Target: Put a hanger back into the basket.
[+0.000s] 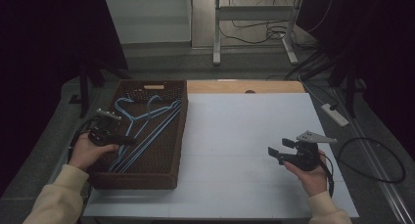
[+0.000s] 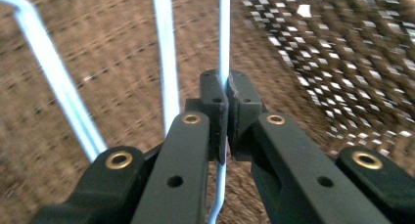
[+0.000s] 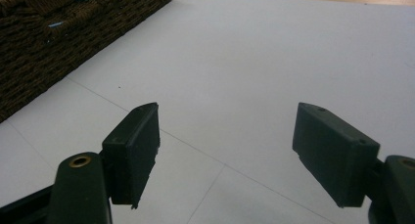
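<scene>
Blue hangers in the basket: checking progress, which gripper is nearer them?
Left. The left gripper is shut on a blue hanger in the basket; the right gripper hovers over the table.

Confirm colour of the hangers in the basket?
Light blue hangers, clearest in the high view.

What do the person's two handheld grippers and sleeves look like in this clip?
Both sleeves are cream, with ribbed cuffs. The left gripper and right gripper are black, each topped by a grey three-cornered plate, and a black cable trails away. Jaw links carry brass-coloured rivets; the pads are flat rectangular blocks.
</scene>
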Action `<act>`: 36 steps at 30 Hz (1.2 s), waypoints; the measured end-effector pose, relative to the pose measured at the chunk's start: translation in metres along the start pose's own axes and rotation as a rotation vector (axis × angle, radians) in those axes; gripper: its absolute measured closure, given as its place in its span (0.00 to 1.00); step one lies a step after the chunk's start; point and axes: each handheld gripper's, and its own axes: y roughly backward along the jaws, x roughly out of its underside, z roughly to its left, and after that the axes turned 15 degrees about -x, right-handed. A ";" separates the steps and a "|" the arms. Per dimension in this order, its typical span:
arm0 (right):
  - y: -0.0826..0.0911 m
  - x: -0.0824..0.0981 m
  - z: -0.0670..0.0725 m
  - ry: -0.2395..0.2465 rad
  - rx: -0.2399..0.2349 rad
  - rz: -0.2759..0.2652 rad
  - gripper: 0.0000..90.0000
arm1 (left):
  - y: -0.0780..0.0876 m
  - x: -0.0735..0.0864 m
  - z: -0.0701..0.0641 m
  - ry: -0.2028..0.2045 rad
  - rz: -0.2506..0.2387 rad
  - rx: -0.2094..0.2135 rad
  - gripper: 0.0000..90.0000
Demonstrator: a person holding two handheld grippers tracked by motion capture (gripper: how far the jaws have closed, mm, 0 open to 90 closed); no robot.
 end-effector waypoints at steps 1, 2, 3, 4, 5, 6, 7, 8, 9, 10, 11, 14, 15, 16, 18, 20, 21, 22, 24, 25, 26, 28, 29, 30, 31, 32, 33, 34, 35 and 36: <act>0.000 0.000 0.000 -0.001 0.000 0.000 0.29 | -0.001 0.001 0.002 0.018 0.001 -0.018 0.97; 0.000 0.000 0.000 -0.001 0.001 0.000 0.29 | -0.001 0.001 0.003 0.031 0.006 -0.040 0.97; 0.000 0.000 0.000 -0.001 0.002 0.001 0.29 | -0.002 0.002 0.004 0.044 0.011 -0.068 0.97; 0.000 0.000 0.000 -0.001 0.003 0.001 0.29 | -0.003 0.003 0.005 0.055 0.017 -0.100 0.96; -0.001 0.000 0.000 -0.004 0.004 0.001 0.29 | -0.004 0.003 0.005 0.058 0.022 -0.120 0.96; -0.001 0.000 -0.001 -0.005 0.005 0.001 0.29 | -0.005 0.004 0.006 0.072 0.027 -0.138 0.96; -0.001 0.000 -0.001 -0.006 0.006 0.001 0.29 | -0.006 0.004 0.007 0.083 0.029 -0.145 0.96; -0.001 0.000 -0.001 -0.006 0.006 0.001 0.29 | -0.006 0.004 0.007 0.083 0.029 -0.145 0.95; -0.001 0.000 -0.001 -0.006 0.007 0.001 0.29 | -0.007 0.004 0.008 0.092 0.029 -0.152 0.95; -0.001 0.000 -0.001 -0.008 0.008 0.002 0.29 | -0.007 0.005 0.009 0.103 0.026 -0.159 0.94; -0.001 0.000 -0.001 -0.008 0.008 0.002 0.29 | -0.008 0.004 0.009 0.112 0.024 -0.168 0.94; -0.001 0.001 -0.001 -0.009 0.009 0.003 0.29 | -0.009 0.004 0.010 0.116 0.029 -0.212 0.90; -0.001 0.001 -0.001 -0.010 0.009 0.003 0.29 | -0.010 0.003 0.011 0.128 0.031 -0.217 0.88; -0.001 0.001 -0.001 -0.011 0.008 0.003 0.29 | -0.011 0.003 0.010 0.133 0.025 -0.230 0.84; -0.001 0.001 -0.002 -0.010 0.009 0.003 0.29 | -0.009 0.002 0.008 0.127 0.000 -0.278 0.70; -0.001 0.001 -0.002 -0.010 0.009 0.003 0.29 | -0.007 0.002 0.006 0.125 -0.013 -0.284 0.58; -0.001 0.001 -0.002 -0.010 0.010 0.003 0.29 | -0.002 0.002 0.002 0.115 -0.058 -0.292 0.54; -0.001 0.001 -0.002 -0.010 0.010 0.003 0.29 | 0.001 0.002 -0.001 0.104 -0.079 -0.288 0.51; 0.000 0.001 -0.003 -0.012 0.010 0.002 0.29 | 0.008 0.002 -0.008 0.077 -0.127 -0.271 0.46; 0.000 0.001 -0.003 -0.012 0.010 0.002 0.29 | 0.008 0.002 -0.008 0.077 -0.127 -0.271 0.45; 0.000 0.001 -0.003 -0.012 0.009 0.002 0.29 | 0.015 0.003 -0.015 0.058 -0.169 -0.249 0.43; 0.000 0.001 -0.003 -0.013 0.010 0.003 0.29 | 0.018 0.003 -0.019 0.049 -0.189 -0.240 0.41; 0.000 0.001 -0.003 -0.013 0.010 0.003 0.29 | 0.019 0.004 -0.022 0.043 -0.203 -0.231 0.41; 0.000 0.001 -0.003 -0.012 0.010 0.003 0.29 | 0.023 0.005 -0.029 0.024 -0.235 -0.207 0.40; 0.000 0.001 -0.002 -0.010 0.009 0.005 0.29 | 0.023 0.005 -0.029 0.024 -0.235 -0.207 0.39; 0.000 0.001 -0.002 -0.007 0.009 0.005 0.29 | 0.027 0.007 -0.038 -0.001 -0.271 -0.187 0.39; 0.000 0.001 -0.002 -0.007 0.009 0.005 0.29 | 0.027 0.007 -0.038 -0.001 -0.271 -0.187 0.38; 0.000 0.001 -0.002 -0.006 0.008 0.006 0.29 | 0.030 0.009 -0.045 -0.011 -0.301 -0.166 0.38; 0.000 0.001 -0.002 -0.006 0.008 0.006 0.29 | 0.030 0.009 -0.045 -0.011 -0.301 -0.166 0.38; 0.000 0.001 -0.002 -0.008 0.009 0.006 0.29 | 0.031 0.011 -0.050 -0.018 -0.319 -0.153 0.38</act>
